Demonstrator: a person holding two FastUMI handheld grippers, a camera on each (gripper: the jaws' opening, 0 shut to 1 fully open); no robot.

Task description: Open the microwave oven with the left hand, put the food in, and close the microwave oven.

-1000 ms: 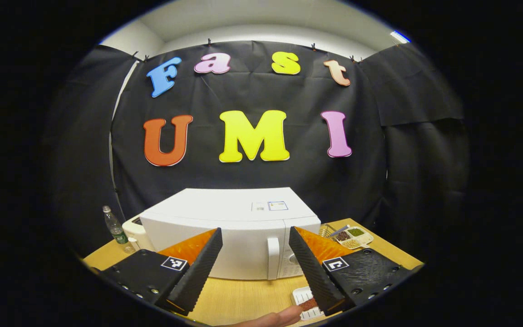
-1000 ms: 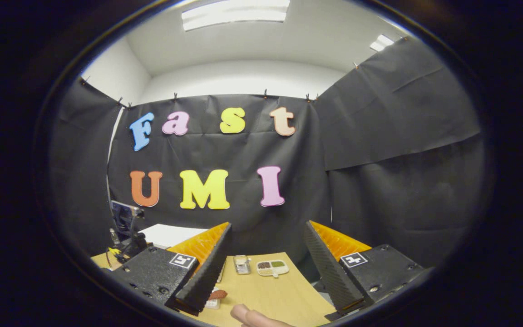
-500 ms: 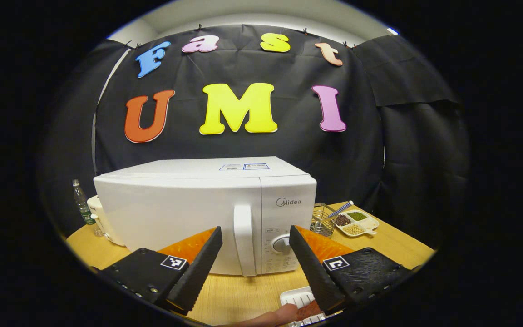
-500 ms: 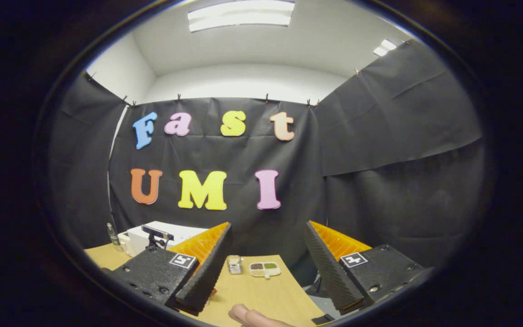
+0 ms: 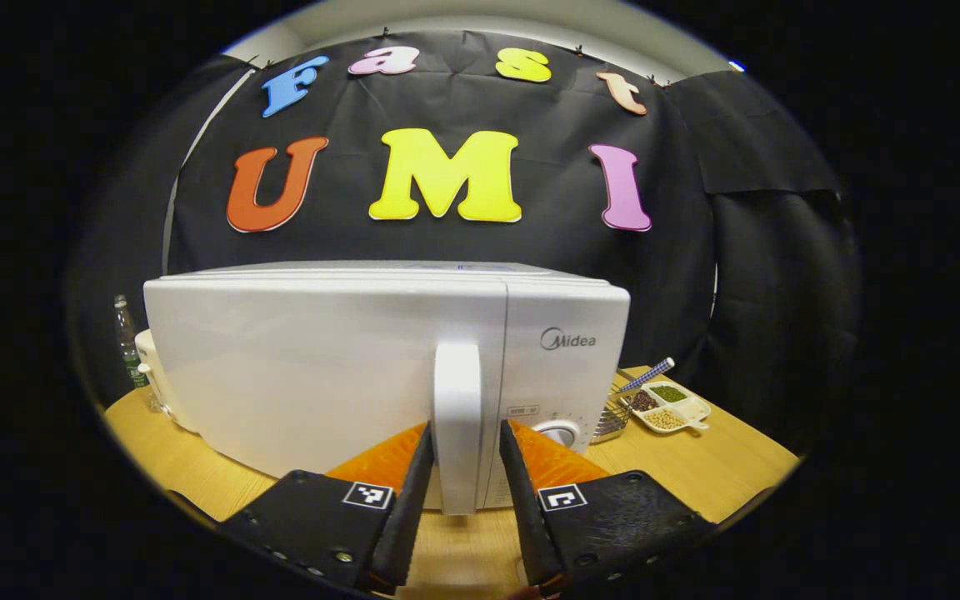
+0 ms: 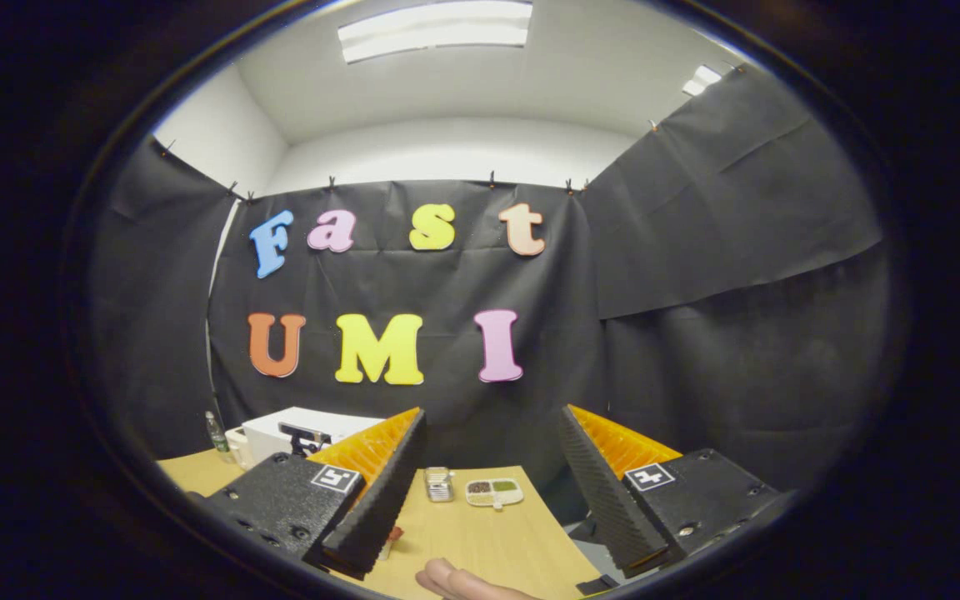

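Observation:
The white microwave (image 5: 322,367) stands close in front in the left gripper view, door closed, its upright handle (image 5: 457,400) facing me. My left gripper (image 5: 465,425) straddles that handle with the fingers drawn in close. The left finger lies against it and a thin gap shows at the right finger. In the right gripper view my right gripper (image 6: 490,412) hangs open and holds nothing above the wooden table (image 6: 488,533). The microwave (image 6: 280,429) sits far off at the left. A sliver of the food tray (image 6: 390,540) peeks out beside the left finger.
Right of the microwave sit a wire basket (image 5: 612,421) and a divided dish of seeds (image 5: 670,407). A bottle (image 5: 123,342) and a white appliance (image 5: 148,367) stand to its left. A person's finger (image 6: 455,581) shows at the bottom edge.
My left gripper has moved in to the microwave door and narrowed its fingers around the handle. The right gripper has hardly moved and stays open.

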